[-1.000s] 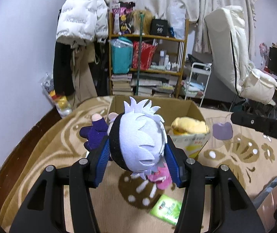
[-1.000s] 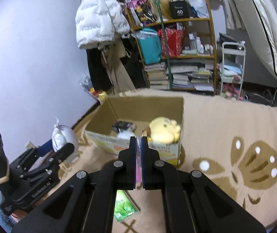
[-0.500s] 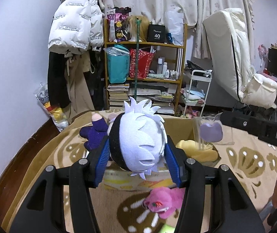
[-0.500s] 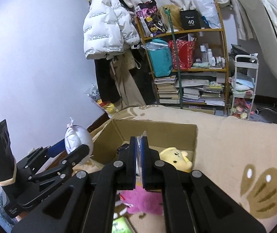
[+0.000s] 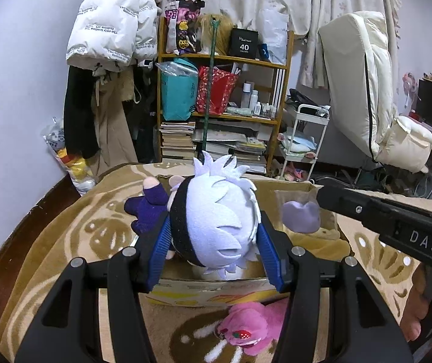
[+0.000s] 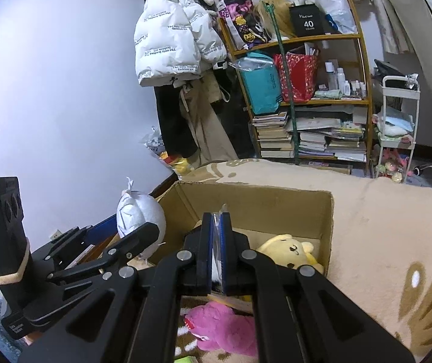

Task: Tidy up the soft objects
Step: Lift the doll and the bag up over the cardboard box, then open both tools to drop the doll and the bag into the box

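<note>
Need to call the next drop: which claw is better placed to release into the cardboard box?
Probably right: the right claw holds its small bagged item above the cardboard box; the left claw's white-haired plush hangs over the rim.

Fuzzy cloth is covering the white-haired plush doll (image 5: 216, 220); matt corrugated cardboard is forming the box (image 6: 255, 195); the pink plush toy (image 5: 250, 326) is looking fleecy.

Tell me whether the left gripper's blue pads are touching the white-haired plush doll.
Touching. In the left wrist view both pads of the left gripper press against the sides of the white-haired plush doll, holding it above the cardboard box.
</note>
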Motion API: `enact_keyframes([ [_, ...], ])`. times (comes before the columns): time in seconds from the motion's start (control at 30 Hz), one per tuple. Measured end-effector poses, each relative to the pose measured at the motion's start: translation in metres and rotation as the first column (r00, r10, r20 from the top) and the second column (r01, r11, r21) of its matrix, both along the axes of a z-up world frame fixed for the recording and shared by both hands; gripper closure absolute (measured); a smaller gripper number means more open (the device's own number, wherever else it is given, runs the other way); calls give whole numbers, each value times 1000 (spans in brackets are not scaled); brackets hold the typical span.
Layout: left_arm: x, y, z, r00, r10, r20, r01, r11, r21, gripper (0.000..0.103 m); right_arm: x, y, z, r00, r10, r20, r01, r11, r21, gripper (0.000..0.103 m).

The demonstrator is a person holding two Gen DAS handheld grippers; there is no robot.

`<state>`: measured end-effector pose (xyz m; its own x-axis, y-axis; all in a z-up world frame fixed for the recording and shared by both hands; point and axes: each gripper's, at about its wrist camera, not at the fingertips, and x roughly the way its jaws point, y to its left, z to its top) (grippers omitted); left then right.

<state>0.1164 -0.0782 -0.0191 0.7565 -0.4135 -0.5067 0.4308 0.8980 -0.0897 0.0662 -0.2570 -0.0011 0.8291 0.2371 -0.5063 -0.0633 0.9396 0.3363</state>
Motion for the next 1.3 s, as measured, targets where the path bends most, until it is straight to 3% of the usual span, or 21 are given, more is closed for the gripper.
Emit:
enact_keyframes([
  [0.4,12,-7,-21,998,0,-66,2,999,33,47,6,-6,-17,998,-25,-49,25,1000,-10,97],
  [0.67,7,-10,-23,998,6,-57,-2,997,72,43,8,-8,-20,998,-12,-69,13,1000,15,94],
  [1.1,0,3,-17,995,41,-91,-35,998,60,22,-2,-9,-22,997,-24,-72,24,1000,2,94],
  [1.2,-4,7,-15,994,48,-99,-42,997,57,22,-9,-8,-21,997,-28,-75,28,1000,-12,89],
  [1.3,-8,9,-13,994,58,-96,-51,996,75,21,-16,-6,-18,997,-35,-73,34,999,-18,76],
])
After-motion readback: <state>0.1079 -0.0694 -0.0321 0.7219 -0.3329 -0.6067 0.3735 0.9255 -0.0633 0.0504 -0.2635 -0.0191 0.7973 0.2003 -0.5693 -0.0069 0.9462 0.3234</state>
